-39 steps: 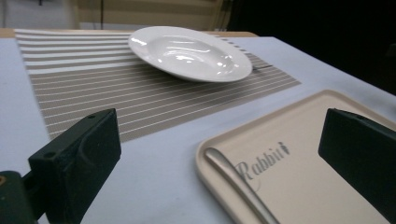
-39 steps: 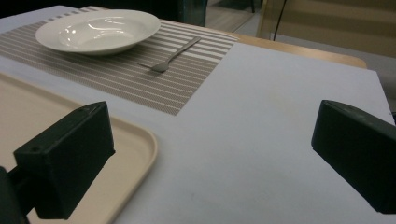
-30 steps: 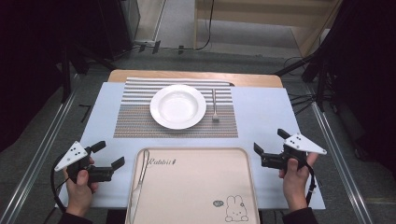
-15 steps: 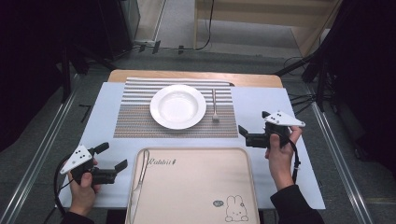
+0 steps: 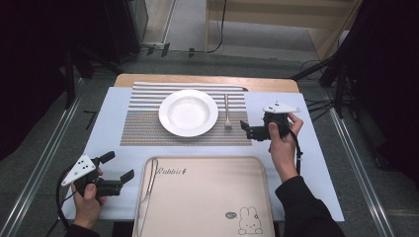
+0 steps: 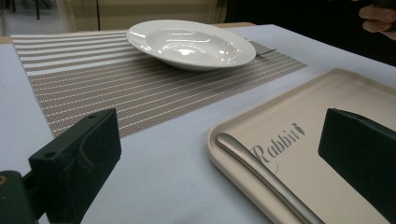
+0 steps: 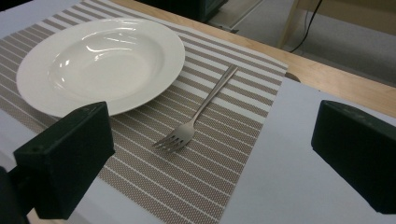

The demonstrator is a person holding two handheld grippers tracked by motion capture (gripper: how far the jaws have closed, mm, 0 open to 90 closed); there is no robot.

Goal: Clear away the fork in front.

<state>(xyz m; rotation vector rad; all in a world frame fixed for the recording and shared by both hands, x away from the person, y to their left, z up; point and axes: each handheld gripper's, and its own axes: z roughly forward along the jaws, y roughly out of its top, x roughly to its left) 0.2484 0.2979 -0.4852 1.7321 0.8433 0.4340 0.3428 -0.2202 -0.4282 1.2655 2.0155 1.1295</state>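
- Ahead of my right gripper [image 5: 247, 129], jaws spread wide and empty, lies the striped placemat [image 7: 224, 154] with the white plate [image 7: 100, 63].
- Between my jaws sits the fork [image 7: 196, 114], tines toward me: I'm on the approach, I reckon.
- Next: lower, straddle its handle, close.
- My left gripper [image 5: 121, 170] waits open beside the tray [image 5: 207, 197].

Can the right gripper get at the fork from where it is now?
Probably yes. The right gripper is open and points at the fork, which lies alone on the placemat beside the plate.
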